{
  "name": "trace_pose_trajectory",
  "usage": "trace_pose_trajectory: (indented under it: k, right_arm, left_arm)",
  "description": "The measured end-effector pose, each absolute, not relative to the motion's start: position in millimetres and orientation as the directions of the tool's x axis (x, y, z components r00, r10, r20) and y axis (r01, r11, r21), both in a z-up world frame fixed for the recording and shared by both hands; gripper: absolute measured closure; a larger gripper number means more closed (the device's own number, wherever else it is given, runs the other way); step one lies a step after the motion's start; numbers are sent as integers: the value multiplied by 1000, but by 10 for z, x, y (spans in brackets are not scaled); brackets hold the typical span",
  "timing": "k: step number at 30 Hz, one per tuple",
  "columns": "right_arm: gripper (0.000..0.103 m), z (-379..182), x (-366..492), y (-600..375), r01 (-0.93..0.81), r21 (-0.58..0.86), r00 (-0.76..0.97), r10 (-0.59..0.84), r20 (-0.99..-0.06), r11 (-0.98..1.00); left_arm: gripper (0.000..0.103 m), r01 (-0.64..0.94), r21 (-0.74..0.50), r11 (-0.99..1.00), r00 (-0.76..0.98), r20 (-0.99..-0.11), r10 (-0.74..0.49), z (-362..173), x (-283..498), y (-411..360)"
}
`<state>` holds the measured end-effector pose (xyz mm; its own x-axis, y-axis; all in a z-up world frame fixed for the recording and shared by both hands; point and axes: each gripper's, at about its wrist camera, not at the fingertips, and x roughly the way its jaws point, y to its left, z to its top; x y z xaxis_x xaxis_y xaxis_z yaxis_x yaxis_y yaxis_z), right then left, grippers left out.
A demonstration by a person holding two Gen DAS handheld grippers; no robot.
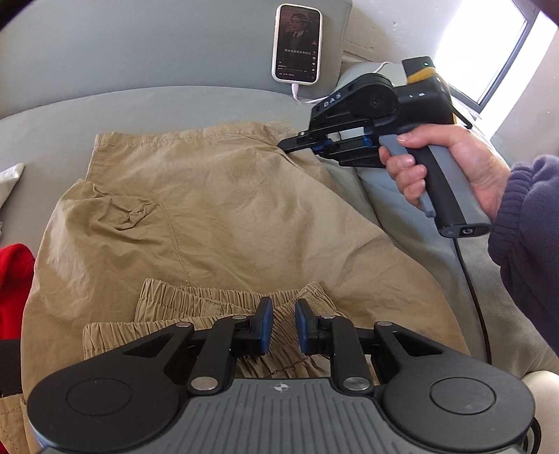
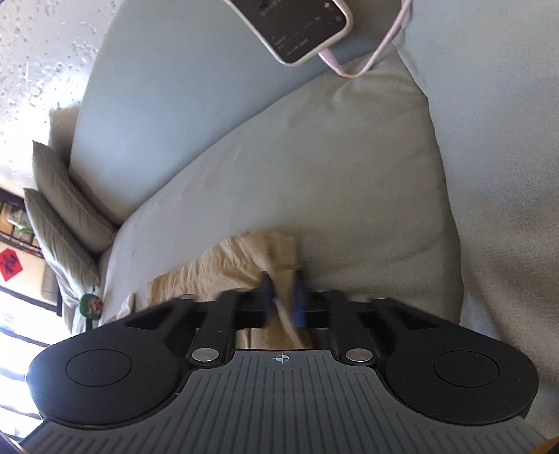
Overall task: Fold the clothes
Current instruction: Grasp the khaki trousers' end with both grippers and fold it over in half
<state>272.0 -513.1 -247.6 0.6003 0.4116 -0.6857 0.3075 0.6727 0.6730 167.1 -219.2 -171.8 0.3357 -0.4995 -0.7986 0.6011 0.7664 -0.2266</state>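
Observation:
Tan trousers (image 1: 216,216) lie folded on a grey sofa seat (image 1: 139,108), the elastic waistband (image 1: 209,304) nearest me. My left gripper (image 1: 283,316) hovers over the waistband with its jaws a little apart and fabric showing between the blue pads; I cannot tell whether it grips. My right gripper (image 1: 290,145) sits at the trousers' far right corner. In the right wrist view the right gripper (image 2: 283,297) is blurred, with a fold of tan cloth (image 2: 279,258) between its fingers.
A white phone (image 1: 297,43) on a charging cable leans on the sofa back; it also shows in the right wrist view (image 2: 297,28). A red garment (image 1: 14,279) lies at left, a white cloth (image 1: 10,180) beyond it. Cushions (image 2: 59,216) stand at the sofa's far end.

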Motion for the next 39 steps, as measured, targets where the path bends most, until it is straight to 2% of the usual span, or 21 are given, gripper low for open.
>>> trace_pose_trajectory:
  k: [4,10,12,13,14,19,26,30,33,39]
  right_arm:
    - [101,-2202,2678,-4920,220,593,648,338,-683,775]
    - [102,-1366,2210,-4507,38,486,740,303,-600,873]
    - [102,-1088,1965,-4311,-23,448,753,310,-580,894]
    - [102,-972,1786,-4259,-49,429,758,313,-572,902]
    - [102,-858,1603,-4211,-74,410,763,316,-564,909]
    - [102,-519,713,-3891,-162,301,777,310,-548,940]
    - [102,-696,-300,-3392,-220,172,745,280,-606,960]
    - [101,-1126,-697,-3275,-205,84,683,204,-701,975]
    - [100,-1245,-854,-3265,-168,56,668,156,-728,984]
    - [88,-1087,-1068,-3411,-80,134,651,153,-743,988]
  left_arm:
    - [84,592,-229,773,348,-793,-501,-1698,1655,-2169]
    - [82,573,-237,784,366,-783,-504,-1659,1626,-2126]
    - [85,508,-304,806,369,-769,-523,-1541,1566,-1962]
    - [83,471,-350,810,366,-758,-540,-1463,1513,-1842]
    - [72,438,-387,811,366,-748,-554,-1384,1455,-1718]
    - [62,355,-419,836,421,-727,-543,-978,1063,-1035]
    - [59,247,-439,864,483,-717,-503,-735,520,-252]
    - [59,242,-420,875,482,-730,-484,-794,387,-104]
    - [59,239,-415,878,484,-733,-478,-840,376,-98]
    - [59,288,-372,883,518,-715,-470,-811,507,-293]
